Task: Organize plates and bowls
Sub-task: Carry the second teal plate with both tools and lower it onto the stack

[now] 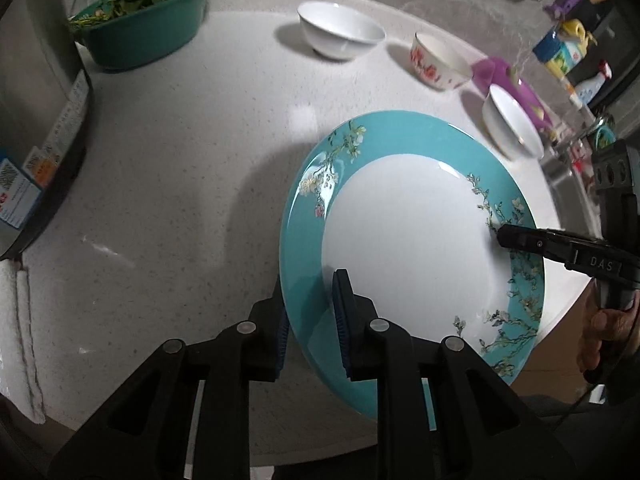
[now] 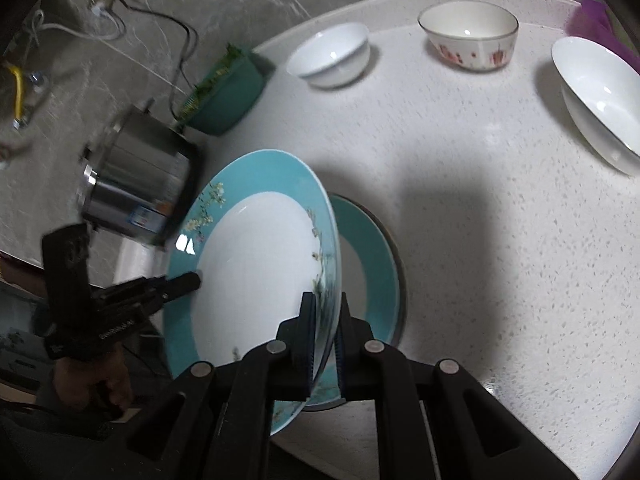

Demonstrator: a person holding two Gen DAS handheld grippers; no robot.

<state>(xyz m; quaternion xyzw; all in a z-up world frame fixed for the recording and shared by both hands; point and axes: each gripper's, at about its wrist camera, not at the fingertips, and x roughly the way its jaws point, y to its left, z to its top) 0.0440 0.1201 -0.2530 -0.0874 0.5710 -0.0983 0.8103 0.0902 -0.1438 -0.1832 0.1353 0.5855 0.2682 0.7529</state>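
A large teal-rimmed floral plate (image 1: 404, 236) is held tilted above the white counter by both grippers. My left gripper (image 1: 310, 296) is shut on its near rim. My right gripper (image 2: 326, 312) is shut on the opposite rim; the plate shows in the right wrist view (image 2: 256, 272). The right gripper also shows in the left wrist view (image 1: 516, 238), and the left gripper in the right wrist view (image 2: 188, 282). A second teal plate (image 2: 376, 264) lies flat on the counter beneath. Two white bowls (image 1: 340, 34) (image 1: 512, 122) and a red-flowered bowl (image 1: 440, 62) stand at the back.
A teal basin of greens (image 1: 144, 24) sits at the back left. A steel pot (image 2: 140, 184) stands at the left. A purple item (image 1: 508, 80) lies behind the bowls. A white cloth (image 1: 20, 328) lies at the left edge. A sink area (image 1: 568, 160) is at the right.
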